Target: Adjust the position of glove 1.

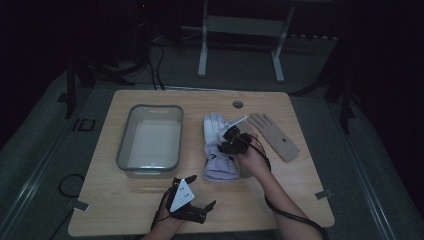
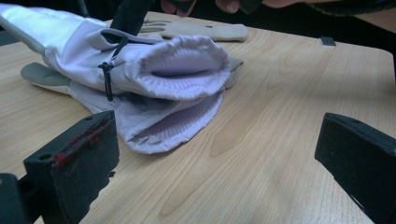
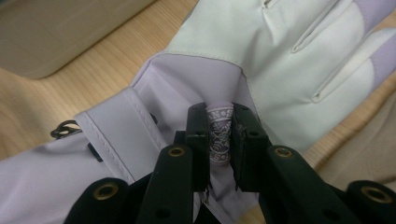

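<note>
A white and lavender glove (image 1: 216, 131) lies at the table's middle, fingers away from me, its wide cuff (image 2: 177, 74) gaping toward the left gripper. A second lavender cuff (image 2: 173, 126) lies under it. My right gripper (image 1: 231, 137) points down onto the glove's wrist. In the right gripper view its jaws (image 3: 220, 126) are shut on a patterned lavender fold (image 3: 219, 137) of the glove (image 3: 289, 60). My left gripper (image 1: 195, 192) rests near the front edge, open; its jaws (image 2: 215, 135) stand wide apart and hold nothing, a short way from the cuff.
A grey plastic bin (image 1: 150, 137) stands left of the glove, and its corner (image 3: 56, 32) appears in the right gripper view. A tan glove (image 1: 274, 135) lies flat to the right. The wooden table (image 1: 300, 200) has bare wood at the front right.
</note>
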A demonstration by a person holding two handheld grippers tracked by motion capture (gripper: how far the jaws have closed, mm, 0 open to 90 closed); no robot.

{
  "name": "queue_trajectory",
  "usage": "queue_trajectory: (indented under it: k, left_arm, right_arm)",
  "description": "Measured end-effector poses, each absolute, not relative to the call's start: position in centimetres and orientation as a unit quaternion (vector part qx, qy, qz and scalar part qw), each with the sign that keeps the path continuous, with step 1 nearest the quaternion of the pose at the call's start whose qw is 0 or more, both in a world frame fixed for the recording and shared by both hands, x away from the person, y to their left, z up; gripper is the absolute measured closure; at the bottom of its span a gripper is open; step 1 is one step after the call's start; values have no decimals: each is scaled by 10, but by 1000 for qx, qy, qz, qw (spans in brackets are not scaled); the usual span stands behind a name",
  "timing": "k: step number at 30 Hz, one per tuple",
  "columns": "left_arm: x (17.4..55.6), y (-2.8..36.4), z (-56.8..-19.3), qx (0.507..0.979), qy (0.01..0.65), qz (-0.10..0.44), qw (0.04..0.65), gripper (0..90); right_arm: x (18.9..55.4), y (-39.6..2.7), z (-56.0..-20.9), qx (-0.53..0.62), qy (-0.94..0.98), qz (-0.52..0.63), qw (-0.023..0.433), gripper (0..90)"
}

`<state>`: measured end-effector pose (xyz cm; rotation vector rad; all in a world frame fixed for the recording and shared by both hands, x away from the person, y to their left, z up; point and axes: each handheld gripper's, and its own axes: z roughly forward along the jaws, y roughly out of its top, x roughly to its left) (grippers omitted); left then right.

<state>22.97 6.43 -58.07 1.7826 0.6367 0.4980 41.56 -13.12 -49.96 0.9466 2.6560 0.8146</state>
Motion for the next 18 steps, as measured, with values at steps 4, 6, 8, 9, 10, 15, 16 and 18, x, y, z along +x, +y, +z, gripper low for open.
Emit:
queue_trajectory:
  k: [4, 6, 8, 9, 10, 15, 16, 18]
  left_arm:
    - [229, 64, -581, 755, 270, 212, 558, 0]
    - [230, 64, -581, 755, 271, 212, 559, 0]
    - [230, 64, -581, 754, 271, 212, 559, 0]
    - [230, 64, -581, 755, 272, 212, 558, 0]
    - [230, 64, -581, 755, 272, 211, 559, 0]
    - [230, 64, -581, 754, 277, 213, 557, 0]
    - [230, 64, -581, 753, 278, 213, 556, 0]
    - [231, 65, -581, 751, 283, 215, 557, 0]
  right_arm:
    - [418, -128, -510, 318, 903, 270, 99, 785]
    - [416, -126, -512, 309, 907, 267, 103, 786]
    - [414, -128, -512, 297, 911, 270, 92, 786]
    - [413, -129, -512, 295, 911, 272, 91, 786]
    - [410, -130, -512, 290, 913, 271, 91, 786]
    - [402, -138, -512, 288, 912, 279, 88, 754]
    - [401, -138, -512, 288, 912, 279, 88, 724]
    - [400, -139, -510, 288, 910, 286, 89, 680]
